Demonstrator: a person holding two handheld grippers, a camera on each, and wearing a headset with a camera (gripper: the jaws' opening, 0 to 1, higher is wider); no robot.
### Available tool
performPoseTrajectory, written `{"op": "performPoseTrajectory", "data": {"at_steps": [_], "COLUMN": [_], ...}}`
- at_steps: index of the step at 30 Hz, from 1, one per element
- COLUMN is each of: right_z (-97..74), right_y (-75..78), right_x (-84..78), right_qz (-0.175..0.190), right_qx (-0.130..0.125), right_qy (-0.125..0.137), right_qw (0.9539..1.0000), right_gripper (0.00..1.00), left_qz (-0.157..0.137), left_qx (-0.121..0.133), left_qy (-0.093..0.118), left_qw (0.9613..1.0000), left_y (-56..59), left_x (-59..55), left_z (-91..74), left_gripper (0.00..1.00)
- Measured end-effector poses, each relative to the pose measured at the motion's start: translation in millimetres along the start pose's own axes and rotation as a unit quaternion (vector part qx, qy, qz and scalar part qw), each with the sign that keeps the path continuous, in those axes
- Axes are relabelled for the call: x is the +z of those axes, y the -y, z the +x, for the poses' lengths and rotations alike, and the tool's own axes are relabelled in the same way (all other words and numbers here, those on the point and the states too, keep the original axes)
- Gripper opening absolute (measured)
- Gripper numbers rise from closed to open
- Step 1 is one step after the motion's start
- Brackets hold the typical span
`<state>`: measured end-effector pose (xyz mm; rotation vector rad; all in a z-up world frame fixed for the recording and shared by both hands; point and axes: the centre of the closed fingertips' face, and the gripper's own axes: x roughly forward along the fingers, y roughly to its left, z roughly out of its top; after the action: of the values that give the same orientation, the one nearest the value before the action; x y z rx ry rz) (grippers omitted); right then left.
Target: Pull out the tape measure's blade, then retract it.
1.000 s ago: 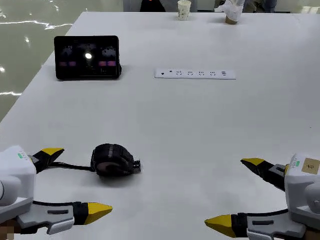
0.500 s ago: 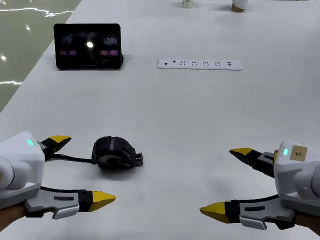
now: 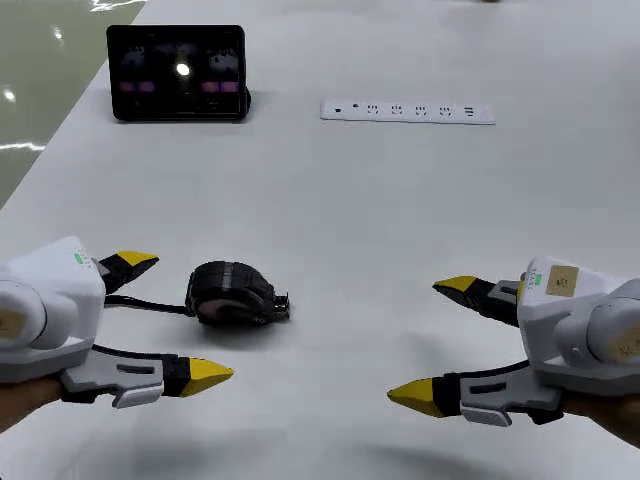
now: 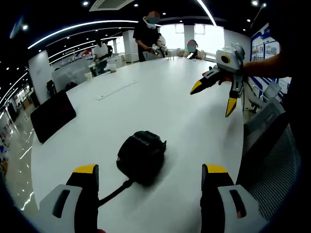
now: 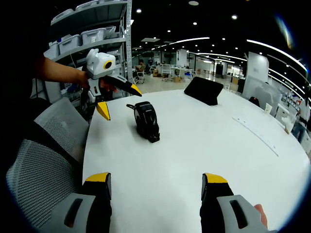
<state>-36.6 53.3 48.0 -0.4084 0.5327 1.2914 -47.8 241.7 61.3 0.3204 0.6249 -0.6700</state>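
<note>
Just ahead of left tongs (image 3: 193, 316) lies tape measure (image 3: 232, 293).

White desk (image 3: 400, 220). Dark tablet (image 3: 177, 73) propped upright at 11 o'clock in the head view, screen lit, content blurred. White power strip (image 3: 407, 111) flat at 1 o'clock, well apart from the tablet. Glossy floor (image 3: 35, 110) past the desk's 9 o'clock edge. Right gripper view: grey mesh chair (image 5: 39, 160) at 8 o'clock beside the desk, shelving with bins (image 5: 92, 24) at 11 o'clock.
</note>
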Motion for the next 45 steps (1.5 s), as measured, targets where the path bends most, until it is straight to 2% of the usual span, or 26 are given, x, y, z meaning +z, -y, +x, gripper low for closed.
{"op": "performPoseTrajectory", "data": {"at_steps": [11,23,35,45], "right_z": [23.0,48.0,75.8,97.5], "right_y": [3.2,3.3,3.5,1.9], "right_x": [6.8,14.6,22.5,25.3], "right_qz": [-0.042,-0.076,-0.117,-0.142], "right_qx": [0.034,0.068,0.101,0.128], "right_qy": [-0.008,-0.014,-0.029,-0.041], "right_qw": [0.9985,0.9946,0.9876,0.9807], "right_gripper": [0.65,0.5,0.38,0.32], "left_qz": [0.03,0.064,0.105,0.127], "left_qx": [-0.018,-0.038,-0.074,-0.1], "left_qy": [-0.014,-0.038,-0.061,-0.078], "left_qw": [0.9993,0.9965,0.9899,0.9838], "left_y": [-6.6,-13.6,-16.0,-17.4], "left_x": [-0.4,-4.6,-7.3,-11.0], "left_z": [12.7,23.6,34.3,41.9], "left_gripper": [0.68,0.56,0.4,0.35]}}
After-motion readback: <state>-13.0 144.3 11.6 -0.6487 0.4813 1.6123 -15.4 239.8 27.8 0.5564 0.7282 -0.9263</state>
